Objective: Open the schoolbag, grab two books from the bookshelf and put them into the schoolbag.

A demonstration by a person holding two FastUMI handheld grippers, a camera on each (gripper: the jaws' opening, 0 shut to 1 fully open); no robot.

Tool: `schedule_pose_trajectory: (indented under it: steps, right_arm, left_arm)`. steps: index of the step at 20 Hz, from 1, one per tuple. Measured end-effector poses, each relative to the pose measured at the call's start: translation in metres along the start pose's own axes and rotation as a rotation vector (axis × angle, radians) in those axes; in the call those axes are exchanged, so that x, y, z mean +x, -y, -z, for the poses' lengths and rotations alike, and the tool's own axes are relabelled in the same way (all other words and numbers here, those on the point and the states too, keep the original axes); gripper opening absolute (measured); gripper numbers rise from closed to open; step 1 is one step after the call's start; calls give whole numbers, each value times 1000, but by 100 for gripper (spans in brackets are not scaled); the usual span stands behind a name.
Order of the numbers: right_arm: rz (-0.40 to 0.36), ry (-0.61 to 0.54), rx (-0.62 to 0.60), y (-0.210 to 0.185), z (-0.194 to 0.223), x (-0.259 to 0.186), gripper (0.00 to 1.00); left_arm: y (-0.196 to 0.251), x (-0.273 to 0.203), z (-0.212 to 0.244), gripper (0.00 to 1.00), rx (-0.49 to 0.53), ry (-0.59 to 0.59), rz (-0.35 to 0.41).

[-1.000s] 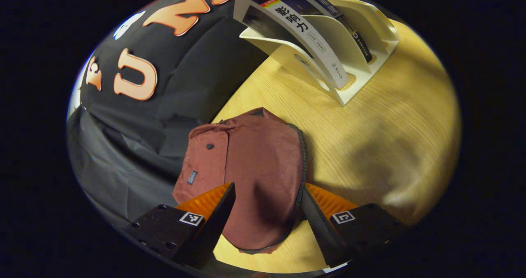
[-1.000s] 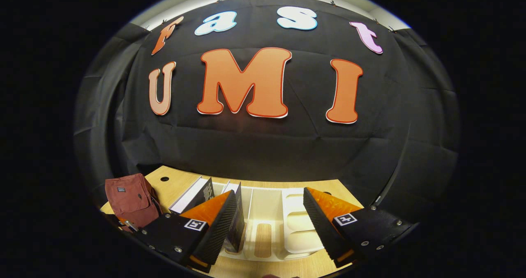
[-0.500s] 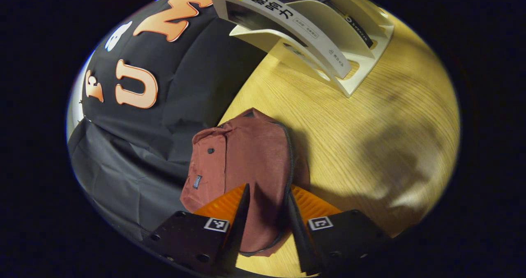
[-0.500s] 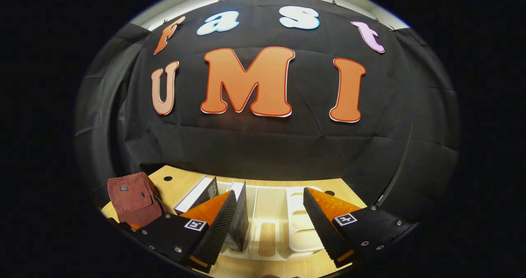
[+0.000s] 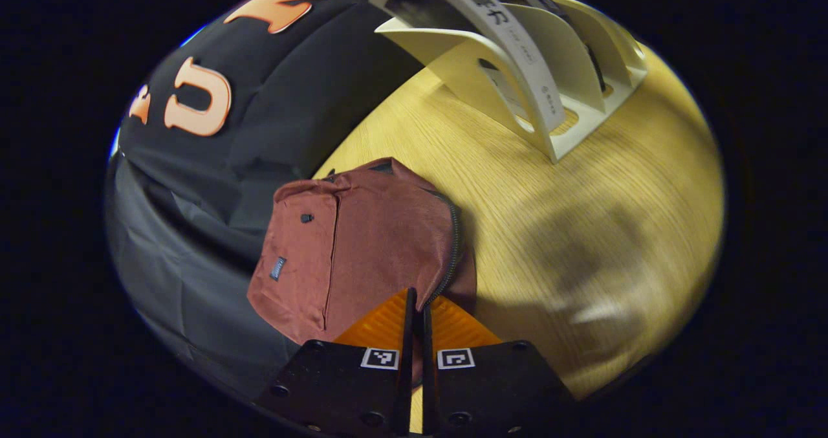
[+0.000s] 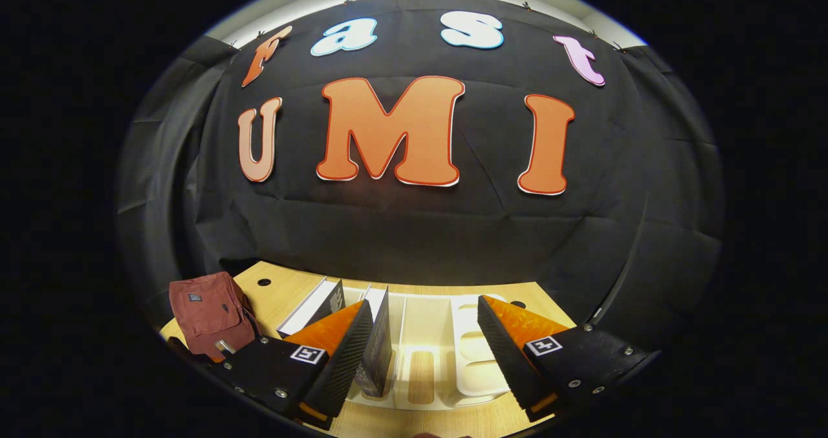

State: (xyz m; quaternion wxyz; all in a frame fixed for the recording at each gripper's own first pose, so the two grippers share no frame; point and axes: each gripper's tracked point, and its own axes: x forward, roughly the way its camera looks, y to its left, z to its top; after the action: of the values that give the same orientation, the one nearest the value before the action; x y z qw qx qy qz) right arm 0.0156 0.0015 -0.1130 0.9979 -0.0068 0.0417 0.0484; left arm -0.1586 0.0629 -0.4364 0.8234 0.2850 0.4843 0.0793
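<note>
Pinching near the zipper (image 5: 453, 250) on the maroon schoolbag (image 5: 362, 244), the left tool (image 5: 414, 318) is sitting nearly closed, though what it's gripping is hidden. Right tool (image 6: 424, 338) is hanging wide open, empty, over the bookshelf (image 6: 453, 354). I'd pull slowly along the track.

The schoolbag (image 5: 362, 244) is matt, woven maroon cloth edged by a dark toothed zipper (image 5: 453, 257). The surface (image 5: 582, 231) looks like pale wood with fine grain. The bookshelf (image 5: 582, 88) is smooth cream plastic, holding 2 books (image 5: 511, 43) with glossy paper covers.
</note>
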Motion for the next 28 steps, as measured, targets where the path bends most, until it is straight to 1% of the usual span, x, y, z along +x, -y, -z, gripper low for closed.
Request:
schedule_pose_trajectory:
  steps: [1, 2, 4, 9, 12, 15, 18, 22, 24, 28]
  right_arm:
    - [3, 2, -4, 0, -1, 0, 96]
    - [3, 2, -7, -1, -1, -1, 97]
    - [-3, -4, -8, -5, -3, 0, 96]
    - [-49, -53, -30, -26, -3, 3, 96]
    - [-83, -95, -35, -45, -9, 9, 96]
    - [-138, -140, -59, -71, -12, 13, 96]
    - [-192, -233, -91, -100, -5, 21, 96]
    - [-226, -360, -146, -124, 10, 32, 97]
    - [-249, -438, -137, -136, 18, 36, 97]
    - [-238, -553, -137, -148, 31, 47, 97]
  left_arm:
    - [-1, -2, -4, 7, -41, -4, 30]
    - [-3, -6, -6, 5, -72, -17, 57]
    - [-12, -16, -12, 2, -104, -13, 103]
    - [-47, -40, -25, 1, -96, 21, 182]
    - [-77, -53, -34, 1, -121, 35, 225]
    - [-106, -60, -36, 1, -153, 34, 278]
    - [-133, -64, -40, 1, -145, 36, 320]
    - [-167, -66, -50, 2, -108, 60, 350]
    - [-181, -65, -55, 1, -105, 64, 373]
    - [-206, -66, -61, 1, -116, 74, 421]
